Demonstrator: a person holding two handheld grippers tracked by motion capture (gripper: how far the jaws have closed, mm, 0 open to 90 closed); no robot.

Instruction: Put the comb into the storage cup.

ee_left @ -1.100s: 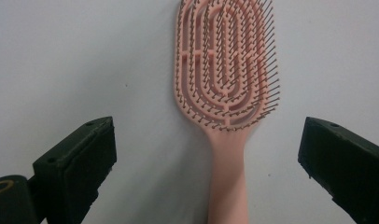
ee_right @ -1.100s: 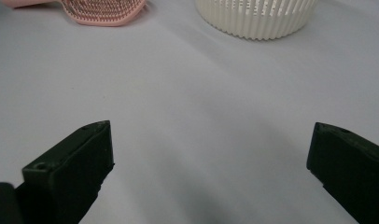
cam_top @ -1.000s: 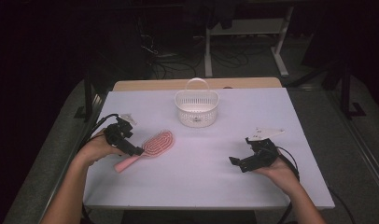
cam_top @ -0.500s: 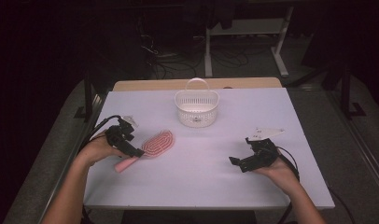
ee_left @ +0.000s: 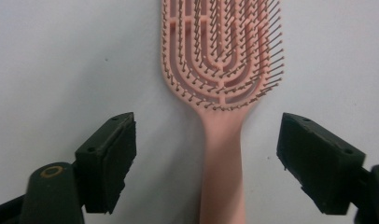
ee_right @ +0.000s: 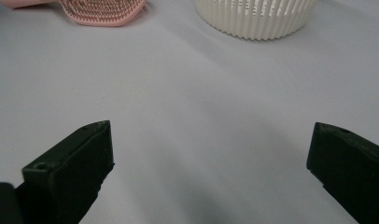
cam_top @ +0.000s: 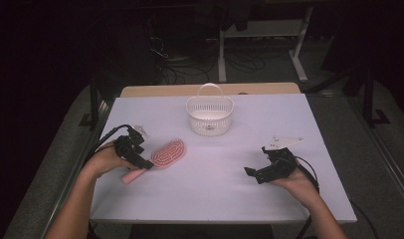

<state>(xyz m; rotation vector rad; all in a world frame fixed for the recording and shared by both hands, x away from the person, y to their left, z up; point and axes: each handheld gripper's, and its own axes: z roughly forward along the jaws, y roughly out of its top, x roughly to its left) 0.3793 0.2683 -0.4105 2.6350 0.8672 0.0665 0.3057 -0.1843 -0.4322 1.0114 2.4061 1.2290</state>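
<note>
A pink hairbrush (cam_top: pixel 162 155) lies bristles up on the white table (cam_top: pixel 225 199), left of the middle. My left gripper (cam_top: pixel 144 165) stands over the brush's handle (ee_left: pixel 222 163); its jaws have just been closing and straddle the handle without touching it. My right gripper (cam_top: pixel 250 172) rests at the right side of the table, open, with only bare table between its jaws. The brush head (ee_right: pixel 103 11) shows far off in the right gripper view.
A white ribbed basket (cam_top: pixel 209 115) with a hoop handle stands at the back middle of the table; its wall (ee_right: pixel 255 18) shows in the right gripper view. Cables trail from both grippers. Beyond the table is a dark floor with stands.
My left gripper has shifted slightly down along the brush toward its handle. The right hand and gripper have stayed put.
</note>
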